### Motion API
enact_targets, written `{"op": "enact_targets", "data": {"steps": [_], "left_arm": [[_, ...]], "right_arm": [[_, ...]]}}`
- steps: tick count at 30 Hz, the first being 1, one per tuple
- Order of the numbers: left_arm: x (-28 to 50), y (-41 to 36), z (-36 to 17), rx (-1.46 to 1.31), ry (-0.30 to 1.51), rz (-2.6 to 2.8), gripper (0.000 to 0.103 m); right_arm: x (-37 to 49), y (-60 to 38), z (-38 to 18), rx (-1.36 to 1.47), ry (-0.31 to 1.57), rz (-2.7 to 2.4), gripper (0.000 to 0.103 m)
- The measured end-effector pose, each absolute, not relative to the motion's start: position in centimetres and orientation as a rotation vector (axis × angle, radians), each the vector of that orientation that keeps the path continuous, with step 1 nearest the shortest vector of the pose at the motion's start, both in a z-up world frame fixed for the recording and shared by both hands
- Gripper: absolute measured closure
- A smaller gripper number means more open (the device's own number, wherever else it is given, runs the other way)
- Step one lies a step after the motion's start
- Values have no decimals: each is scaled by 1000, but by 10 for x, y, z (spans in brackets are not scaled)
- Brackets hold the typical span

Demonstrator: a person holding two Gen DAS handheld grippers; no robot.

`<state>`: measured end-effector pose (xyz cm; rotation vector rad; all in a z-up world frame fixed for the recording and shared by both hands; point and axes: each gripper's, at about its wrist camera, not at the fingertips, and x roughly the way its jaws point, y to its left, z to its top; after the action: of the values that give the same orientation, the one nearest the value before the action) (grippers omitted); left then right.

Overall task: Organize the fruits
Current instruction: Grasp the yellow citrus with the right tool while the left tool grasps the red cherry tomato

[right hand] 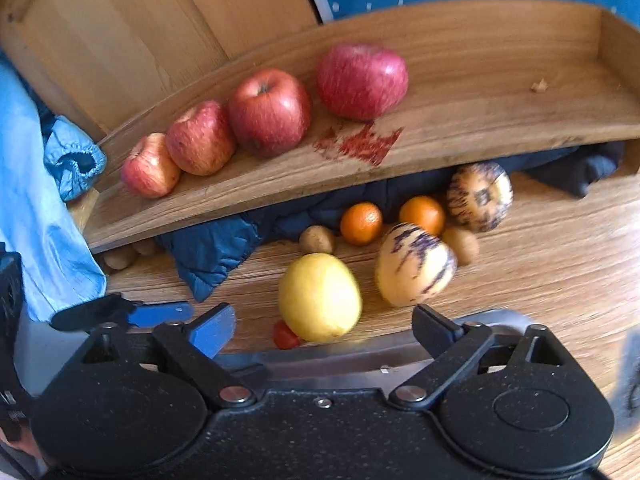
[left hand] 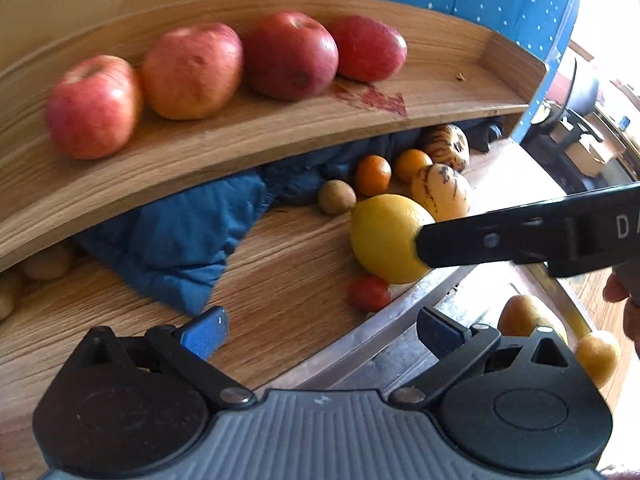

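Several red apples (left hand: 192,72) (right hand: 268,112) sit in a row on a raised wooden shelf (left hand: 440,76) (right hand: 500,92). Below it, on the wooden counter (right hand: 560,264), lie a yellow lemon (left hand: 384,236) (right hand: 320,296), two striped pepino melons (left hand: 440,192) (right hand: 416,264), two oranges (left hand: 373,175) (right hand: 361,223), kiwis (left hand: 337,197) (right hand: 317,239) and a small red tomato (left hand: 369,293) (right hand: 285,336). My right gripper (right hand: 324,328) is open, with the lemon just ahead of its gap. One of its black fingers (left hand: 480,240) touches the lemon's side. My left gripper (left hand: 324,332) is open and holds nothing.
A crumpled blue cloth (left hand: 172,248) (right hand: 212,252) lies under the shelf, with small potatoes (left hand: 46,266) beside it. A metal rim (left hand: 380,332) (right hand: 352,360) runs along the counter's near edge. Two pears (left hand: 524,316) lie at the lower right. A light blue sleeve (right hand: 36,200) is at the left.
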<state>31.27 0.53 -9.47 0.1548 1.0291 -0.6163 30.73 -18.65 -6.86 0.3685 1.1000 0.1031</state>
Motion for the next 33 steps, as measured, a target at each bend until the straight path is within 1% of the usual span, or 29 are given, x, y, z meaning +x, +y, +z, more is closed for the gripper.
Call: {"op": "enact_targets", "data": {"steps": [2,4,7,9,11,16,17,18,19,21,31,33], "left_arm": [[319,4,-99,138,1048,-643,1],[324,5,-100,115,1054,-667,2],[330,8,-102,89,1060,-681,6],[333,11,-103,70,1067,-684,9],[337,15,-104,45,1079,-689,10],[346,19,-105,11,1100,-694,11],[347,19,-105,12,1100,-696,12],[348,18,-105,16,1099,-699,14],[349,16,-105,18,1099,-705,16],[350,14,-106,20,1105,-720,24],[350,-6,-108,61,1103,-790,46],[348,-11,-108,99,1102,-791,55]], "right_arm": [[313,-182,-75,390,1130,108,10],[318,-179,-80,391,1152,99,16],[324,-176,-87,389,1172,89,23],[328,-173,-92,384,1187,80,29],[331,-172,-96,383,1197,77,32],[333,-177,-105,438,1185,61,33],[333,-179,-107,456,1179,56,39],[333,-182,-109,476,1174,55,44],[333,-185,-109,494,1169,58,44],[333,-188,-109,507,1162,53,45],[327,-206,-104,565,1145,19,45],[326,-207,-103,574,1142,18,45]]}}
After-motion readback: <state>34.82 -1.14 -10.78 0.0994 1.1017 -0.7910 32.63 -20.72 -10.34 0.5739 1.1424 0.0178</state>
